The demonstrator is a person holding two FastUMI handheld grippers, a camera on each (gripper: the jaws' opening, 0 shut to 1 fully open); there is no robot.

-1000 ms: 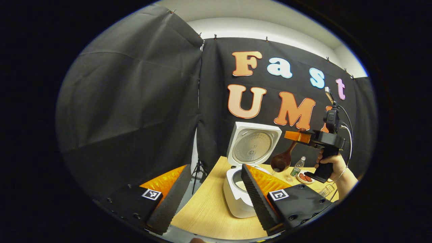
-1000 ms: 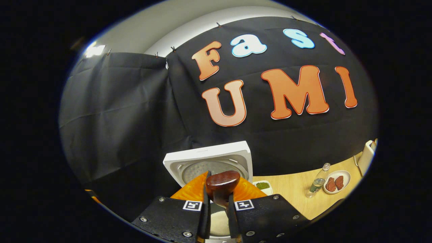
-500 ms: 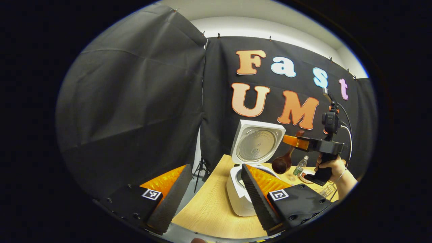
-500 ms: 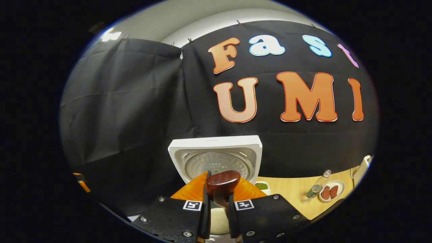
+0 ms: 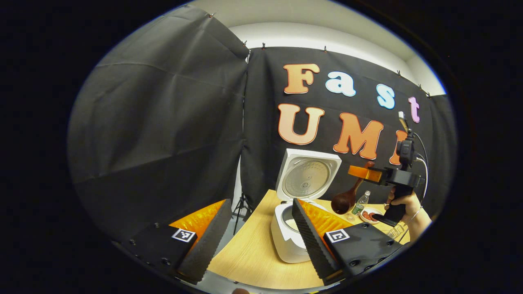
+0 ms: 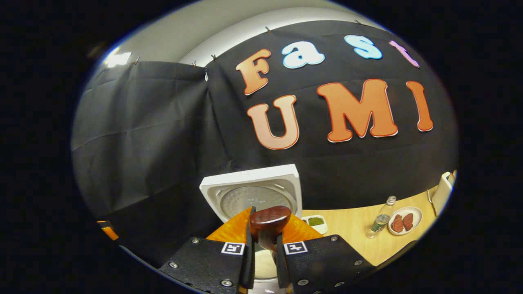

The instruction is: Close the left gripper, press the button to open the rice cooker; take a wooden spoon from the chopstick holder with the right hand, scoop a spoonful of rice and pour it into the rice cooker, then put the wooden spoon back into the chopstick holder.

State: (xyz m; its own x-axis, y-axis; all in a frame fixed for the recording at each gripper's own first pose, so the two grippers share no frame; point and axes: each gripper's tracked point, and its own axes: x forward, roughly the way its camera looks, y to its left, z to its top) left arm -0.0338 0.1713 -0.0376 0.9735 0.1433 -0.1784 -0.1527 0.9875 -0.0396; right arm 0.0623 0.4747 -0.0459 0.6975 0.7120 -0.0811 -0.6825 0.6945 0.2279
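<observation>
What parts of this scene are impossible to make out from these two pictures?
- Rice cooker pot, left gripper view: the left gripper's finger hides most of it, so the amount of rice inside is unclear.
- Wooden spoon bowl, left gripper view: turned away and small; whether grains remain is unclear.
- Wooden spoon's bowl, right gripper view: hidden below the right gripper; just the handle end shows.
- Plate, right gripper view: the red food on it is too small to identify.

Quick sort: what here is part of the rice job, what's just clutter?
Job:
rice cooker, lid up
spoon, clamped in the right gripper
left gripper, open, beside the cooker
rice in the pot

Clutter:
bottle
plate with red pieces
small dish of green stuff
table, just the work surface
</observation>
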